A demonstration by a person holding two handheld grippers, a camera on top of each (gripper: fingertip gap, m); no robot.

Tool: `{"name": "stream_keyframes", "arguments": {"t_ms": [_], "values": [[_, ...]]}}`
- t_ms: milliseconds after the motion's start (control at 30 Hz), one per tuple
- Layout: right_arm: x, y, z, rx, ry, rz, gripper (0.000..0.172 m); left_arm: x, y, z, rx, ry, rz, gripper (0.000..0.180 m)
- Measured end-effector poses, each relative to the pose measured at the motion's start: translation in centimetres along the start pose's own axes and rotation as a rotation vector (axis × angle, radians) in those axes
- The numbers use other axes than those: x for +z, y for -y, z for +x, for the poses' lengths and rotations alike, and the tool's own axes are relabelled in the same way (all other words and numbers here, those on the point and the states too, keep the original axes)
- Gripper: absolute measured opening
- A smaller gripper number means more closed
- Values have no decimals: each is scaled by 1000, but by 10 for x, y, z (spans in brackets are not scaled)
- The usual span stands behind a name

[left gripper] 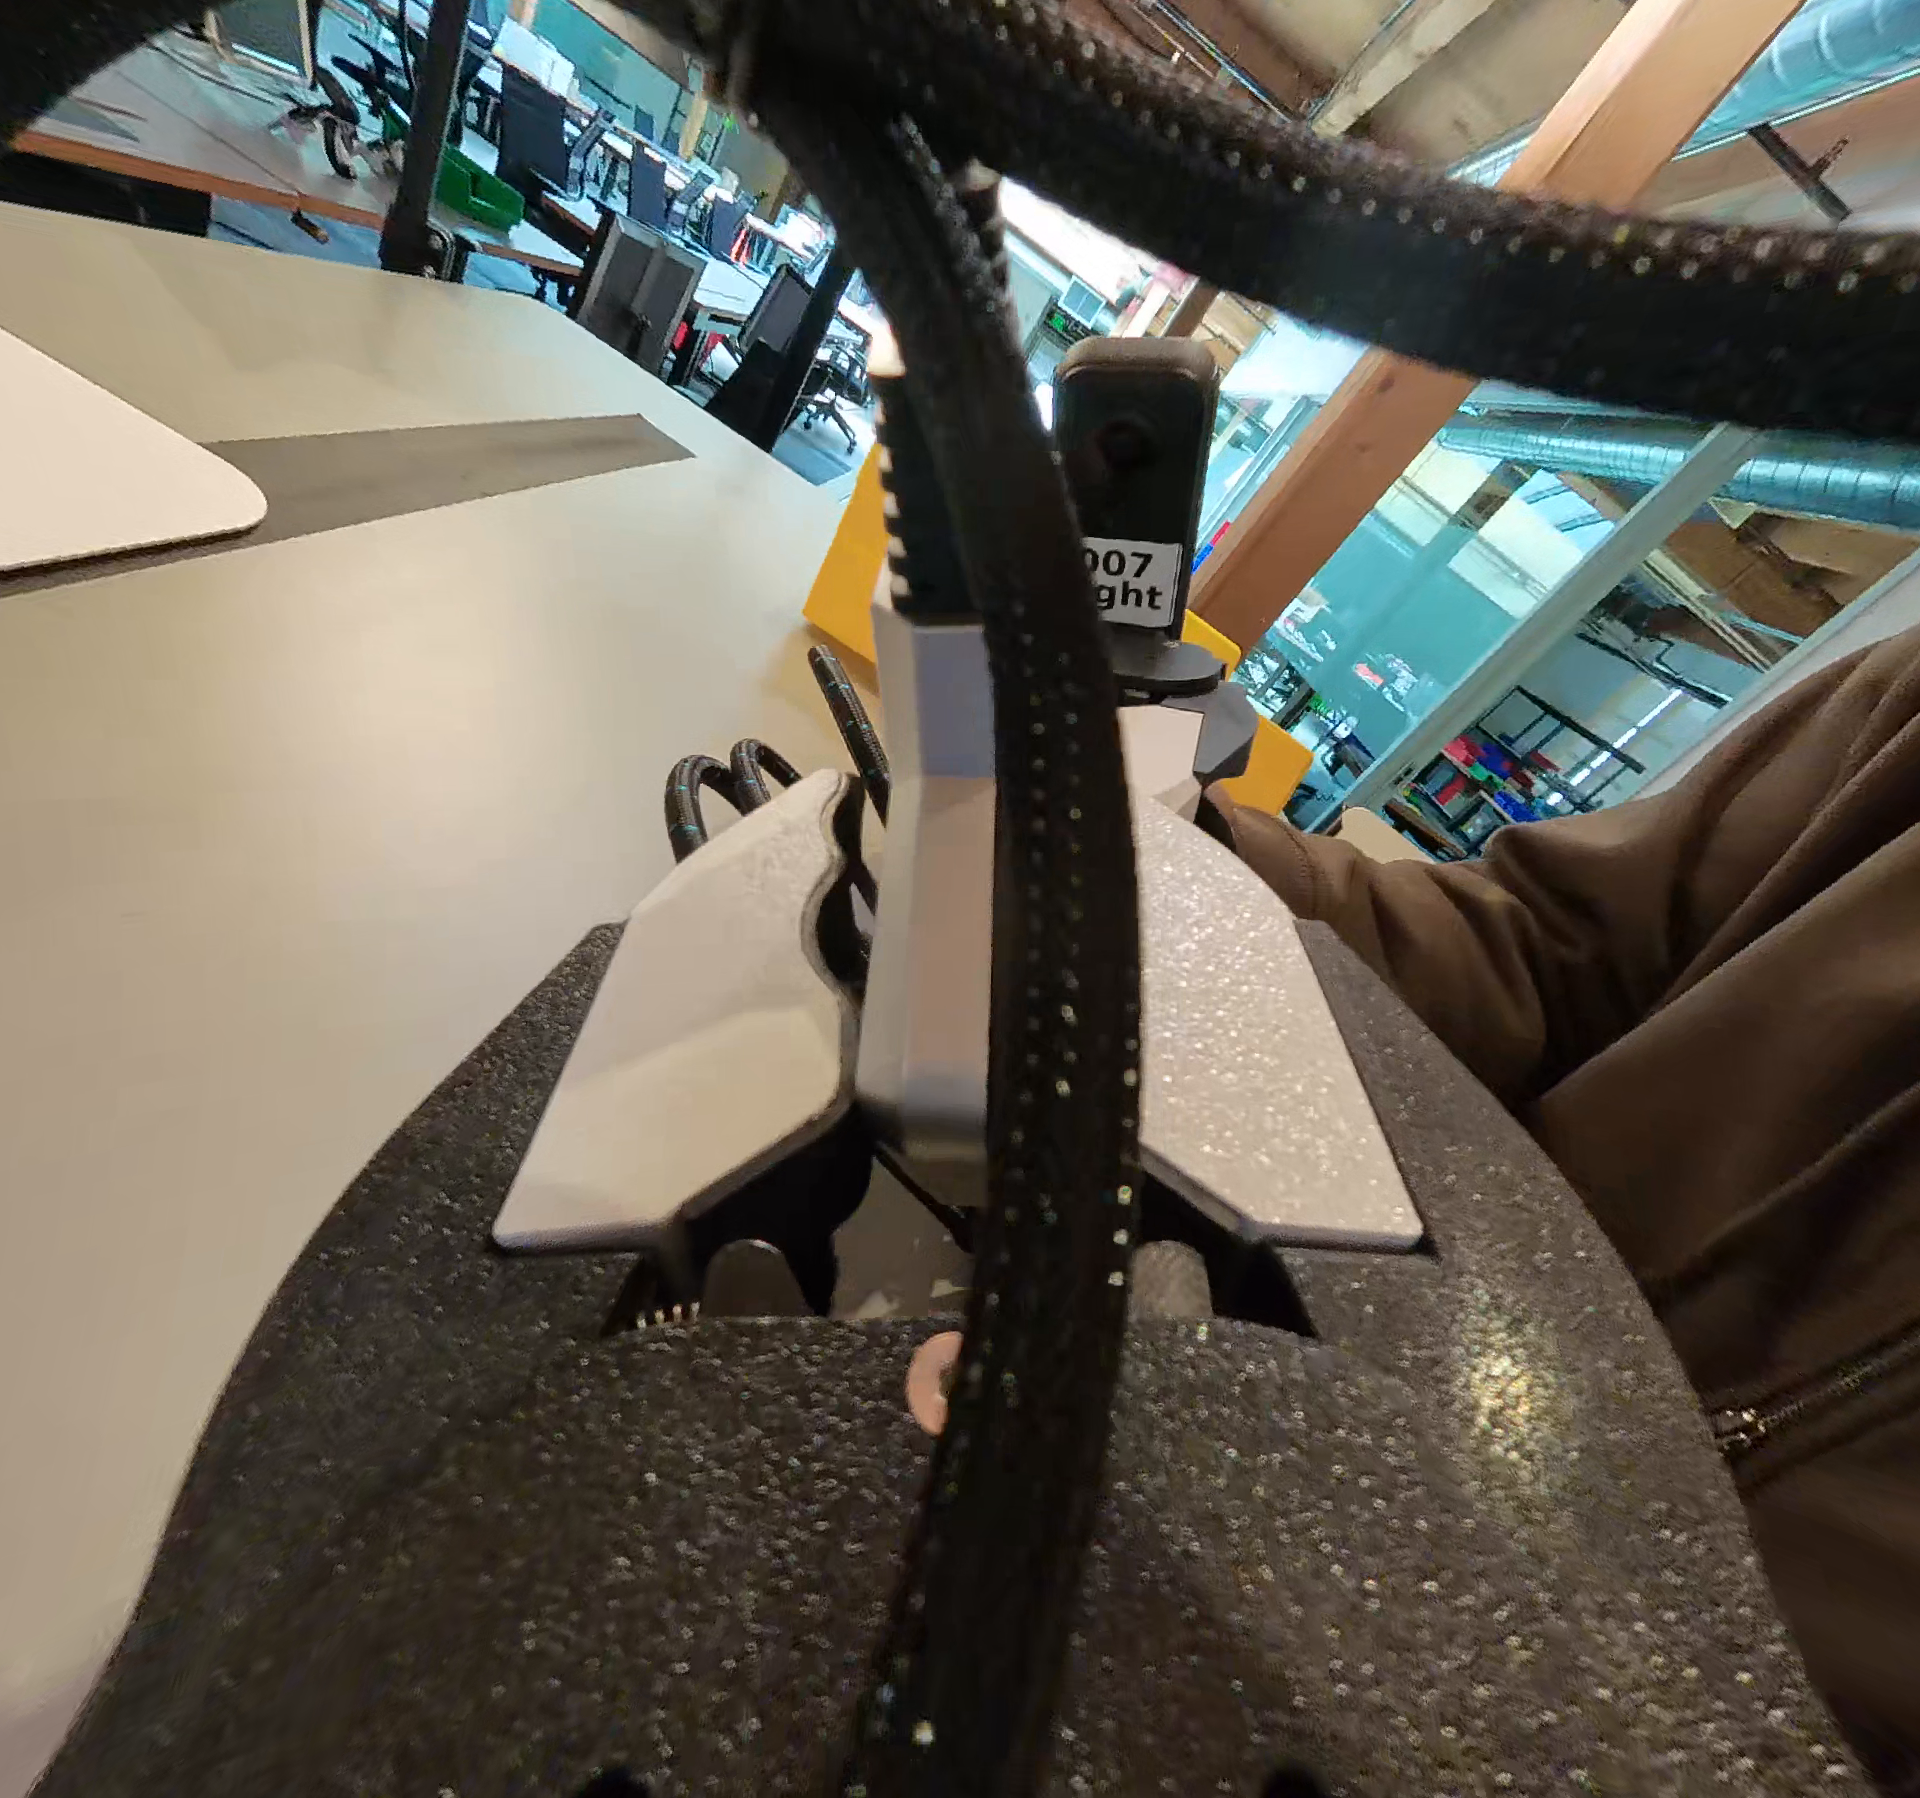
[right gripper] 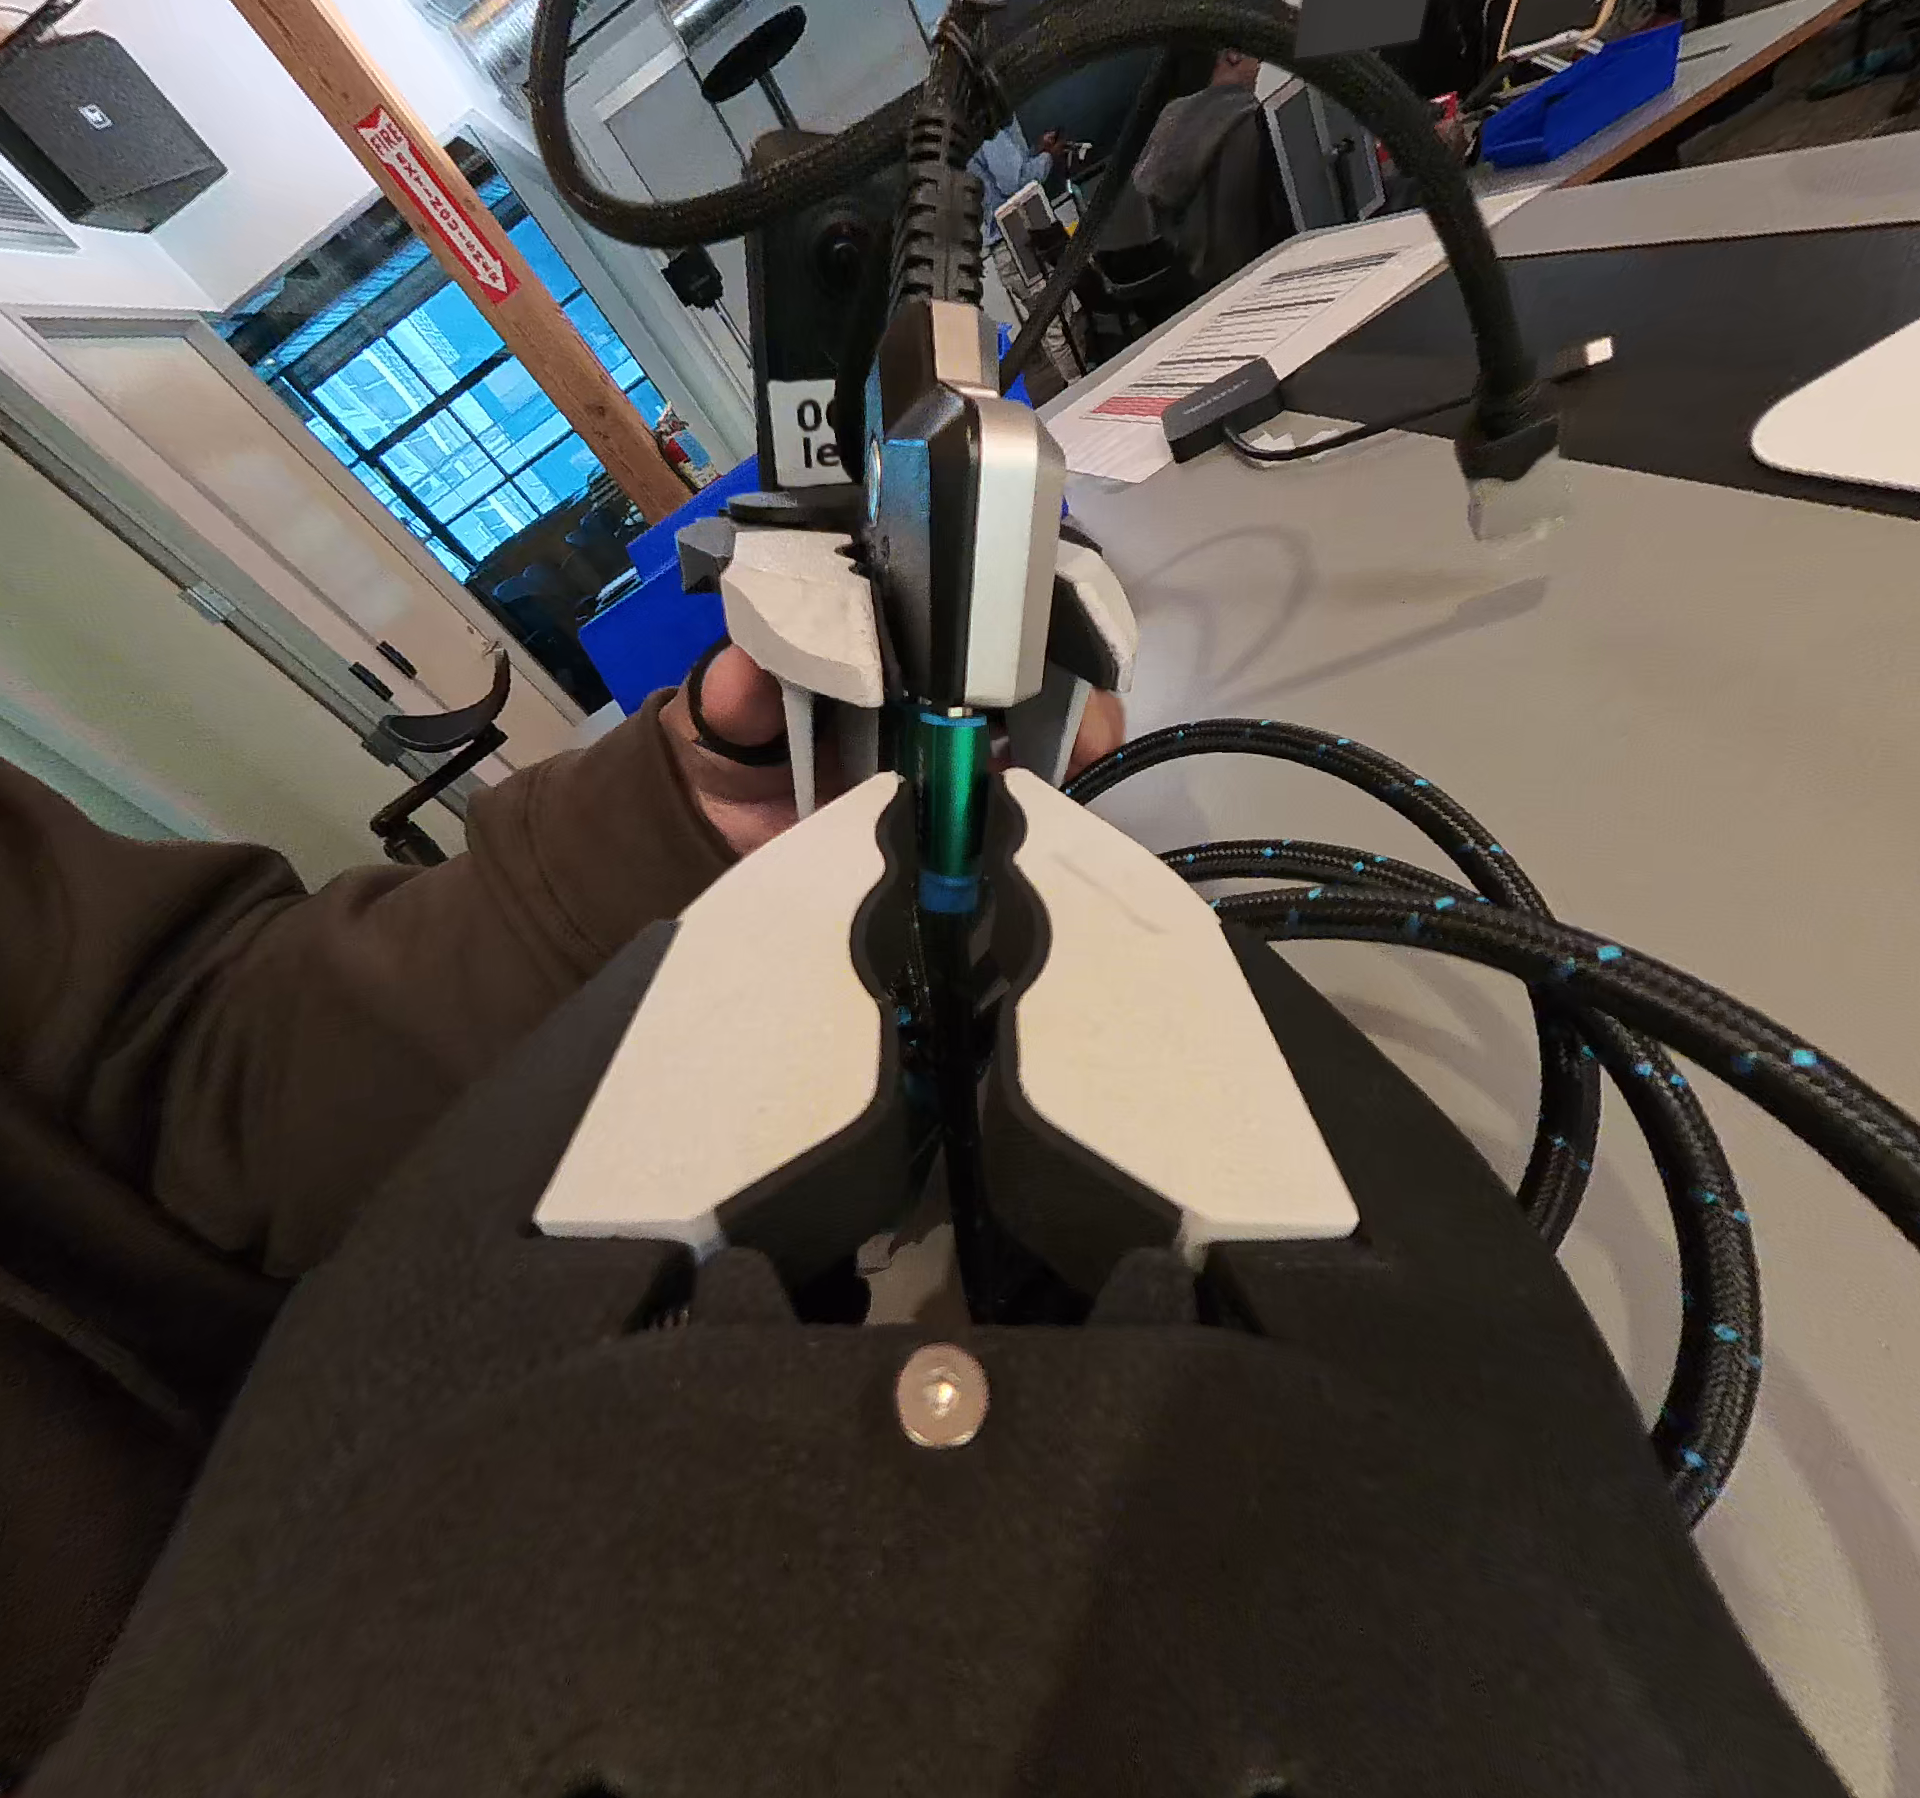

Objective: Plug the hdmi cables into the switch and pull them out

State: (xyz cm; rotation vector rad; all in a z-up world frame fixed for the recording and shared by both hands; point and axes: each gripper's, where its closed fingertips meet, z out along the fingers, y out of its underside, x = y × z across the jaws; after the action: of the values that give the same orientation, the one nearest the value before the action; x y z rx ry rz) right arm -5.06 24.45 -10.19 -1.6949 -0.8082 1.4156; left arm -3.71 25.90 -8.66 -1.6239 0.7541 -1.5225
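- Presently, right gripper (right gripper: 951,813): white fingers (right gripper: 790,1000) closed on a green metal plug (right gripper: 951,792), pads pressing both its sides; the plug tip meets the lower end of the silver-and-black adapter (right gripper: 987,543).
- Black braided cable with blue flecks (right gripper: 1558,969): runs back from the plug through the gripper and loops on the pale table (right gripper: 1558,657) to the right.
- Left gripper (left gripper: 951,844): jaws clamped on the silver-and-black adapter, seen edge-on as a slab (left gripper: 925,917) between the white fingers (left gripper: 717,1000).
- Thick black sleeved cable (left gripper: 1049,917): hangs across the left view, hiding part of the right-hand finger.
- Brown sleeve (left gripper: 1662,969) beside the left gripper; yellow bin (left gripper: 847,553) at the table edge; blue bin (right gripper: 644,626) behind the adapter.
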Motion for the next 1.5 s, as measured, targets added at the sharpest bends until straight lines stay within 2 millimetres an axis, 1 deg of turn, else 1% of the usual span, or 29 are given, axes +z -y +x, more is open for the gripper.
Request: {"name": "stream_keyframes", "arguments": {"t_ms": [67,167,233,333,367,567,700,933,967,1033,1067,1133,1167,1233,1300,1367,1433,1500], "values": [[1,0,0,-13,-6,-1,12,-2,1,-2,39,22,4,40],[2,2,3,-24,-20,5,13,-2,5,-8,46,64,28,43],[0,3,7,-30,-39,7,13,-5,11,-16,56,124,71,53],[-6,5,13,-43,-71,11,12,-22,33,-15,49,134,215,32],[-7,5,14,-43,-76,12,12,-26,36,-15,49,132,232,25],[-6,3,14,-57,-82,0,12,-27,31,-15,-9,91,222,26],[-7,3,14,-50,-75,3,12,-26,30,-9,-46,31,232,38],[-9,5,12,-42,-58,14,12,-26,31,-8,-74,1,249,44],[-9,5,12,-42,-54,19,12,-25,28,-10,-78,14,233,48],[-10,9,8,-35,-28,44,12,-18,17,-17,-73,62,154,55],[-10,10,7,-30,-14,55,12,-14,14,-17,-69,64,140,56],[-11,10,8,-25,-19,55,12,-12,22,-10,-59,24,187,45],[-10,9,9,-27,-27,51,12,-11,26,-6,-57,4,217,36],[-9,9,8,-33,-25,47,12,-8,25,-6,-66,-7,224,30],[-10,9,9,-26,-28,50,12,-6,25,-7,-90,-19,244,26],[-10,11,11,-27,-47,64,13,-4,26,-3,-99,-59,254,21],[-10,13,12,-29,-80,78,14,0,23,-1,-79,-64,224,20],[-10,13,12,-4,-75,79,13,2,23,-2,-74,-57,228,20]]}}
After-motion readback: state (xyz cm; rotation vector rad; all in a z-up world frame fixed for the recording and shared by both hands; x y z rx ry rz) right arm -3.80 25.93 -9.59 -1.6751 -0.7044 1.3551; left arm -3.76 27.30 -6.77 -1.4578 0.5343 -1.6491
